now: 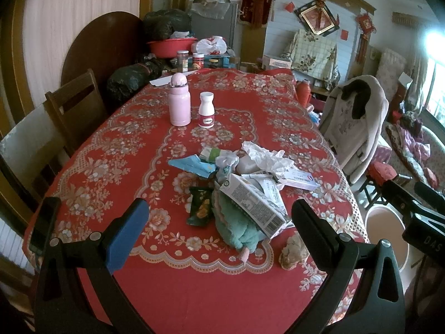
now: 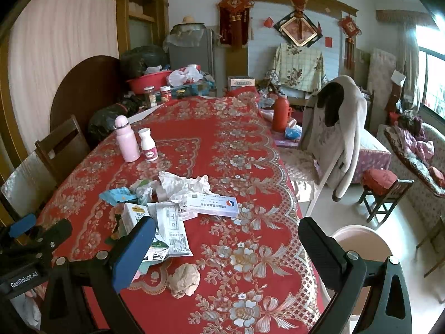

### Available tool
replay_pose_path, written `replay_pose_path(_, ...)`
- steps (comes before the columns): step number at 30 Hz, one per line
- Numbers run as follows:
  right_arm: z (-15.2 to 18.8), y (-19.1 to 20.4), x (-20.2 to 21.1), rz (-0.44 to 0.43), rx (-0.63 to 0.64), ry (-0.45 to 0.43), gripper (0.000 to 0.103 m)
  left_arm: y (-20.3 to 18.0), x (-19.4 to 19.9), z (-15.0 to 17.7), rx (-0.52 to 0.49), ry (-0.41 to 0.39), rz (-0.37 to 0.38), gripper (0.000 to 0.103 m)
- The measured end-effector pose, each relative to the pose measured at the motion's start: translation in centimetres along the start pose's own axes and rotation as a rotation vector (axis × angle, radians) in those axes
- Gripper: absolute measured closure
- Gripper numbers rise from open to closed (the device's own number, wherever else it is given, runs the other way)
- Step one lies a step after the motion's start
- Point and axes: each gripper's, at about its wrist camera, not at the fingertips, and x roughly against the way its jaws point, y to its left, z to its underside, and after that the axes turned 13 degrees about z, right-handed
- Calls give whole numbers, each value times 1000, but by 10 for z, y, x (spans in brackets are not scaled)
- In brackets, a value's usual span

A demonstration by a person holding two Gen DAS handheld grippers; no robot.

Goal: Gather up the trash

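Trash pile sat mid-frame on the red floral tablecloth [image 1: 116,167]: crumpled white tissue paper [image 1: 267,157], a torn blue wrapper [image 1: 192,167], a dark green snack packet [image 1: 199,206], a flattened white printed carton [image 1: 254,207], a white medicine box with blue-red logo [image 2: 212,204] and a crumpled beige paper ball [image 2: 183,279] lying apart toward the lower edge. A teal fluffy cloth item [image 1: 236,229] lay under the carton (trash or not, could not tell).

Pale pink round bin [image 2: 361,246] stood on the floor beside the table, lower right of the right wrist view; what showed of its inside looked bare, though part was hidden behind the finger.

Left gripper [image 1: 219,231] hovered over the near table edge, jaws spread wide, holding nothing. Right gripper [image 2: 226,246] was likewise wide open and empty, its span between the pile and the bin.

Progress, as a judgement: essentially at the start. Nothing appeared collected, every piece was on the cloth, neither tool touched anything. All left to do: grab each scrap, carry it right, drop it in the bin.

Non-trash in the upper left of the table: a pink insulated bottle [image 1: 179,100] and a white pill bottle with red label [image 1: 206,110], standing just beside each other, well apart from the pile. A grey coat over a chair [image 2: 336,136] sat right of centre.
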Motion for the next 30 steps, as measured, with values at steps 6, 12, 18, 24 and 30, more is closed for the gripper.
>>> replay_pose_path(6,0,1,0,1,0,-1,1,1,0,-1,-1,1,-5,1)
replay_pose_path(12,0,1,0,1,-1,0,1,3,0,-3,0,0,-9,1)
replay_pose_path(18,1,2,0,2,5,-1,1,7,-3,-4,10,6,-28,1)
replay_pose_path(24,-4,4,1,1,13,-5,1,10,-4,-4,19,6,-45,1)
replay_pose_path(30,-5,5,0,-5,20,-8,1,11,-4,-5,17,1,-59,1)
